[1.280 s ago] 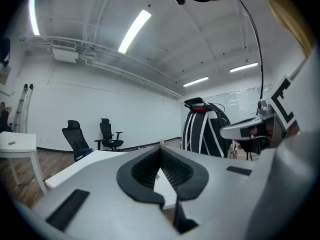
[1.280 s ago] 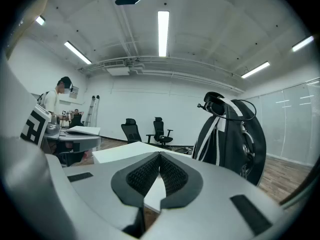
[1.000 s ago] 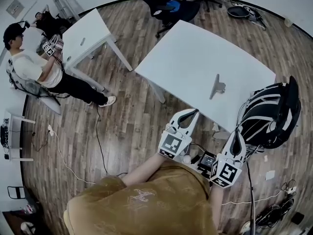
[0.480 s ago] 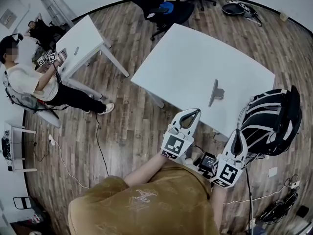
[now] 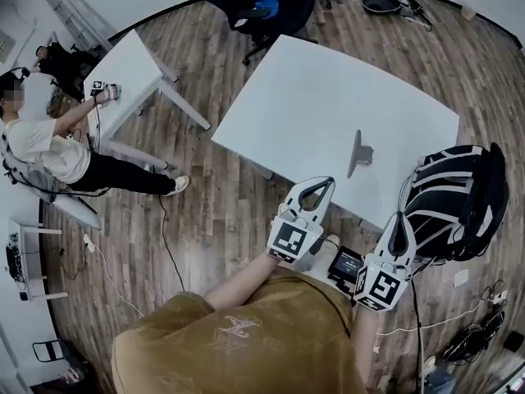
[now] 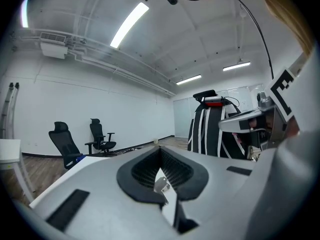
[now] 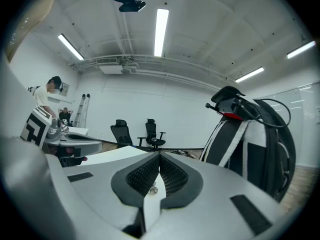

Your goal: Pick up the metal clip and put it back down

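My left claw (image 5: 326,183) is closed: its two black ribbed pads (image 6: 172,170) meet at the tips and nothing is pinched between them. My right claw (image 5: 399,220) is closed the same way and holds nothing. Both point toward the big white tabletop (image 5: 328,89). The left tip shows at its near edge, and the right tip is just off its near corner, beside a black bag with white stripes (image 5: 455,195). The grey metal clip (image 5: 358,152) sits on the tabletop near the edge closest to me, apart from both claws and a little beyond their tips. In the left gripper view I see it through the slot below the closed tips. A black office chair (image 5: 246,6) stands at the far side of the tabletop. Off to my left, a seated person (image 5: 49,146) reaches toward a smaller white table (image 5: 135,64).
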`<state>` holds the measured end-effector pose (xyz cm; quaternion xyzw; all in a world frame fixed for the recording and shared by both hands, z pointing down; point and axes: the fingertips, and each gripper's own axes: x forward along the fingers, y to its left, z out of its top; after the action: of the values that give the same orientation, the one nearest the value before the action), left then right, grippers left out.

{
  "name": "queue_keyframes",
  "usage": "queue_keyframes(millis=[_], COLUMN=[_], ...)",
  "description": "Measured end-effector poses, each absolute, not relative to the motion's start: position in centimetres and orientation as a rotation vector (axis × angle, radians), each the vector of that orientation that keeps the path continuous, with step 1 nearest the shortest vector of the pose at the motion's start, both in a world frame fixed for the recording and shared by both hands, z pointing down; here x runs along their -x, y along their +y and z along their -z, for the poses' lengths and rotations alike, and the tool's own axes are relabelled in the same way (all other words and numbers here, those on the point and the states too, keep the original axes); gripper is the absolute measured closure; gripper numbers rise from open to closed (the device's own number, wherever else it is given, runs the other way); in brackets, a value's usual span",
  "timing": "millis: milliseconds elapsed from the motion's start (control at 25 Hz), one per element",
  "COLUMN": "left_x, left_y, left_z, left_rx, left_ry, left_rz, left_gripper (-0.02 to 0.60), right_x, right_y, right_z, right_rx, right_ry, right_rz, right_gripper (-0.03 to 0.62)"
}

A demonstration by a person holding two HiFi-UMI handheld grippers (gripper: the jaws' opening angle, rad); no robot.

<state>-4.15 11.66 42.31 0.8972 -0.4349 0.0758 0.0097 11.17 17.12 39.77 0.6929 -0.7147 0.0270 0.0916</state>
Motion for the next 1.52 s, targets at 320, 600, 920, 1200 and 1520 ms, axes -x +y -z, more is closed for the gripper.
queue_keyframes(millis=[320,600,920,1200,1520], left_x=[2.8,0.9,0.2,0.0,-0.2], left_y=[7.7,3.1,0.1,-0.9,-3.0], left_z=[-43.2,-43.3,-43.2,-43.3,-44.3], left_rx=[-2.779,-2.764,-2.75,-2.732,-2.757], left_ry=[-1.371,-1.403,-1.451,-1.457,-1.374], left_rz=[-0.255,-0.26,-0.289,-0.28,-0.307], left_gripper=[0.575,0.575,0.575,0.575,0.575], right_x=[-11.5,-12.8,-14.1,-14.1,-12.7], right_y=[12.3,7.6,4.8,3.4,1.6], right_z=[-39.7,-39.8,-40.4,-40.6,-42.1], right_rx=[-2.007,-1.966,-1.933,-1.917,-1.907], right_ry=[-2.178,-2.215,-2.23,-2.255,-2.275], right_rz=[-0.063,-0.058,-0.064,-0.07,-0.263], right_gripper=[0.586,0.586,0.586,0.586,0.586])
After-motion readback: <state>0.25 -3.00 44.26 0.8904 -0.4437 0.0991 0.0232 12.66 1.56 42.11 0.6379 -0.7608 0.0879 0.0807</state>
